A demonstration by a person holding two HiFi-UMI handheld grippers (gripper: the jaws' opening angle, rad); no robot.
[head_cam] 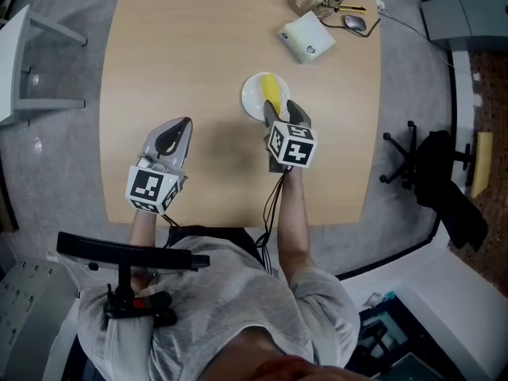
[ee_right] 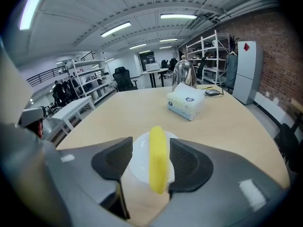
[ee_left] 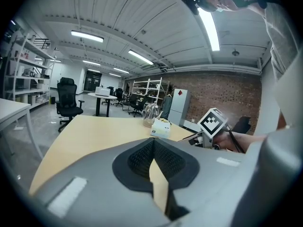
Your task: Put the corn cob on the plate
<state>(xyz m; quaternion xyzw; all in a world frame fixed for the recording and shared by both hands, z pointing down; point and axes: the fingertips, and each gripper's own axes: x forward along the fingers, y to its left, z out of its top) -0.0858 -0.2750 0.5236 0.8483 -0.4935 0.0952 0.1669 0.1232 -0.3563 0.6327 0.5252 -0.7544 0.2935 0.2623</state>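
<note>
Pale wood table: yellow corn cob lies on small round white plate, near end poking past rim. R gripper released, jaws apart either side of cob. L gripper clenched on nothing, well apart from plate.

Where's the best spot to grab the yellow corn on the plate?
Grip the corn cob around its middle, across its narrow width, coming from the person's side. It lies on the plate pointing away, so its long sides face the open jaws of the right gripper.
</note>
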